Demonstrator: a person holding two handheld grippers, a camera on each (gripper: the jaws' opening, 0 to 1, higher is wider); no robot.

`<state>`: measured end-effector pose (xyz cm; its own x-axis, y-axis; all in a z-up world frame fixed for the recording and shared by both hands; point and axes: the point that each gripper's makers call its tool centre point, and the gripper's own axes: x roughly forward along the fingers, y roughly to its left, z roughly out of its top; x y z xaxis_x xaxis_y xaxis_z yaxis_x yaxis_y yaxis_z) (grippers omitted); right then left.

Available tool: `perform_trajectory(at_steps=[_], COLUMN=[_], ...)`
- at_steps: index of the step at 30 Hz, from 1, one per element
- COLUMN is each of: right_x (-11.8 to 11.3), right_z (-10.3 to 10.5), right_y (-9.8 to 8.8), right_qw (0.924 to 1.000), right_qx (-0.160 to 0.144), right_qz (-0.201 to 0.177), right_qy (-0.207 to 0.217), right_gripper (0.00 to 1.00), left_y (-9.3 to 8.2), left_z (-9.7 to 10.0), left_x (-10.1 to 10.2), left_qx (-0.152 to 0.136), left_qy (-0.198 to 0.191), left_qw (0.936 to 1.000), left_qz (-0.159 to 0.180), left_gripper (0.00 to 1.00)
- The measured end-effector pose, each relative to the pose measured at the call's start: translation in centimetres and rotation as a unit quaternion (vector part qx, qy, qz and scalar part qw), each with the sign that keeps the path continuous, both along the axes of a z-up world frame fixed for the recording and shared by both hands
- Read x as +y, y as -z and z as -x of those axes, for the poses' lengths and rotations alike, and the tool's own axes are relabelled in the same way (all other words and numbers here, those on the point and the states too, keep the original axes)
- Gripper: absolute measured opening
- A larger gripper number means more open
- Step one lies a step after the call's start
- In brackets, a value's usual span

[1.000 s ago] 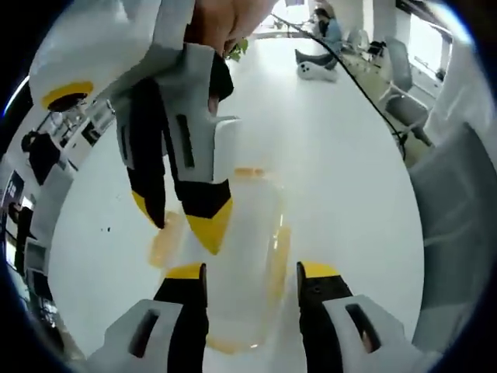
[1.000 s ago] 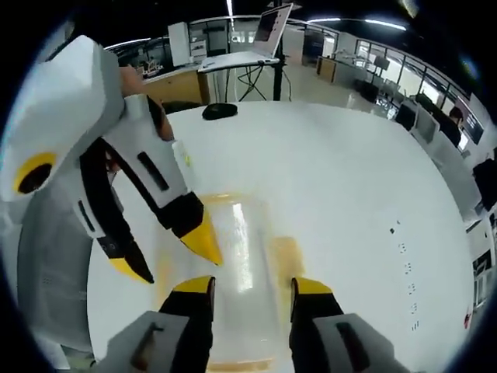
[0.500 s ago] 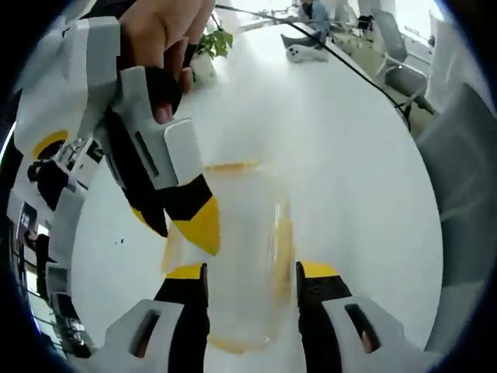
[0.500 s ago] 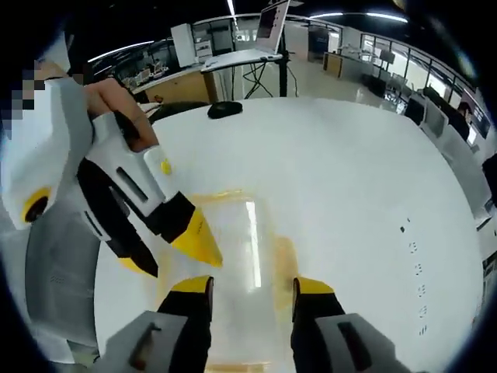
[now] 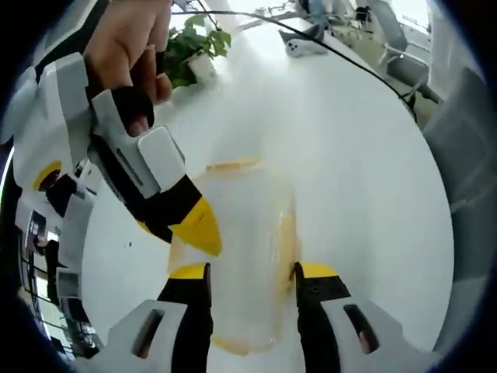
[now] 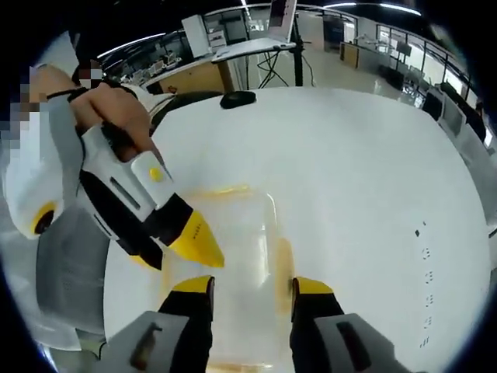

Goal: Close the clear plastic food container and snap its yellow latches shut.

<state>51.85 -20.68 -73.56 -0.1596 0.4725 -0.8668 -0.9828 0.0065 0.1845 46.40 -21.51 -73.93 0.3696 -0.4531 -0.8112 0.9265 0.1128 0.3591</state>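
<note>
The clear plastic container (image 5: 245,233) lies on the white table with its lid on top. Yellow latches show at its far end (image 5: 231,165) and along its right side (image 5: 286,237). My left gripper (image 5: 250,273) hovers over its near end, jaws open on either side of it. In this view my right gripper (image 5: 175,229), held by a hand, slants in from the left with its yellow tip over the container's left edge. In the right gripper view the container (image 6: 237,241) sits ahead of my open right gripper (image 6: 251,285), and my left gripper (image 6: 172,252) reaches in over its left rim.
A potted plant (image 5: 190,47) and a white device (image 5: 301,47) with a black cable stand at the far table edge. A black mouse-like object (image 6: 237,99) lies at the far edge in the right gripper view, with desks and chairs beyond. A grey sleeve (image 6: 66,272) is at the left.
Both views have shifted with the hands. The other gripper in each view now leans in lower from the left, its tip still at the container's left edge. The container has stayed put.
</note>
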Motion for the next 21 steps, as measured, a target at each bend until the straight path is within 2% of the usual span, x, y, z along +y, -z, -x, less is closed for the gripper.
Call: perform_trajectory(at_steps=[8,10,11,12,13,14,16,21], right_x=[0.1,0.1,0.1,0.6,-0.2,0.8,0.6,0.4], right_z=[0.2,0.3,0.4,1.2,1.0,0.7,0.8,0.7], right_y=[0.3,0.4,0.5,0.3,0.2,0.2,0.2,0.4], right_qw=[0.9992,0.9984,0.9974,0.9959,0.9946,0.9963,0.9961,0.9960], right_qx=[0.020,0.033,0.042,0.064,0.062,0.056,0.065,0.066], right_qz=[0.021,0.032,0.043,0.034,0.063,0.043,0.039,0.038], right_qy=[-0.026,-0.033,-0.039,-0.053,-0.054,-0.049,-0.044,-0.047], right_gripper=[0.34,0.33,0.32,0.31,0.30,0.30,0.31,0.32], left_y=[0.2,0.4,0.4,-0.1,-0.1,0.0,0.1,0.4], left_z=[-0.2,-0.5,-0.1,-0.6,-0.1,-0.1,-0.2,-0.3], left_x=[0.0,-0.2,0.3,0.4,0.4,0.5,0.4,0.3], left_qx=[-0.006,-0.017,-0.015,-0.027,-0.017,-0.023,-0.025,-0.020], left_qy=[-0.014,-0.017,-0.017,-0.025,-0.025,-0.023,-0.026,-0.024], left_qw=[0.9998,0.9997,0.9995,0.9990,0.9992,0.9991,0.9990,0.9993], left_qz=[-0.009,-0.010,-0.024,-0.024,-0.025,-0.028,-0.025,-0.020], left_gripper=[0.38,0.35,0.34,0.34,0.34,0.34,0.34,0.34])
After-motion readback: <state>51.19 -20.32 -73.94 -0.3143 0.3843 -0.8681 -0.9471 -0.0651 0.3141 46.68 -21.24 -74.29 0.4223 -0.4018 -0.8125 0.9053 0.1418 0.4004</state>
